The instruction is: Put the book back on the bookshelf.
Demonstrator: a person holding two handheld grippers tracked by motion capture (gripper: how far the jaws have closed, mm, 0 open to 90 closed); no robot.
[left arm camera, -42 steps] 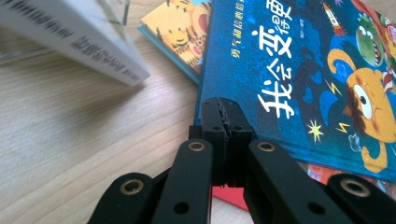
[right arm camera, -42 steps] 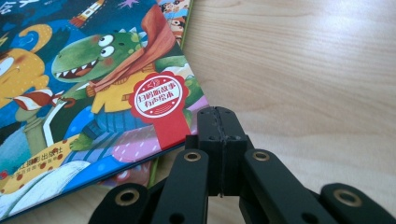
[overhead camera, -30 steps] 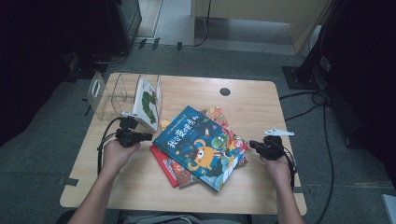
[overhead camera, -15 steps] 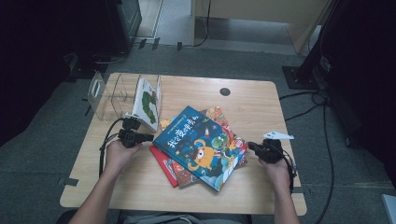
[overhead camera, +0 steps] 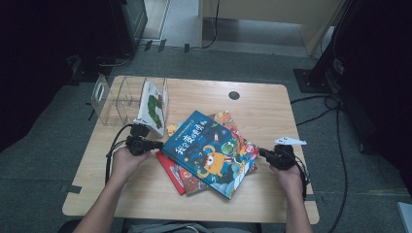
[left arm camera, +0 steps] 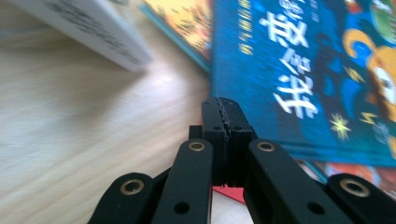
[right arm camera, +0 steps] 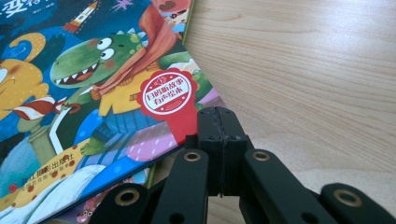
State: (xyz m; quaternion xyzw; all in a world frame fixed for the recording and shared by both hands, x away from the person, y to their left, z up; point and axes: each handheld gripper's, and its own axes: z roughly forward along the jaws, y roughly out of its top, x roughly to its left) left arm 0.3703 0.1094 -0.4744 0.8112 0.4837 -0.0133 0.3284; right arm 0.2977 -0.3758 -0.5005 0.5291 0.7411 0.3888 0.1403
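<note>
A stack of picture books lies mid-table, topped by a blue book (overhead camera: pixel 210 151) with an orange monster and a green dinosaur. My left gripper (overhead camera: pixel 158 144) is shut with nothing between its jaws, its tip right at the blue book's left edge (left arm camera: pixel 261 84). My right gripper (overhead camera: pixel 262 152) is shut and empty too, its tip beside the book's right corner (right arm camera: pixel 182 126). A red book (overhead camera: pixel 171 171) pokes out beneath the stack. A white book with a green caterpillar (overhead camera: pixel 152 108) leans upright against the clear rack (overhead camera: pixel 116 97).
The clear plastic rack stands at the table's back left with open slots. A round cable hole (overhead camera: pixel 234 95) sits near the table's far edge. Bare wood (right arm camera: pixel 308 70) stretches to the right of the stack and along the front edge.
My left gripper has edged slightly right toward the blue book's edge. The right gripper has stayed where it was. The books have not shifted.
</note>
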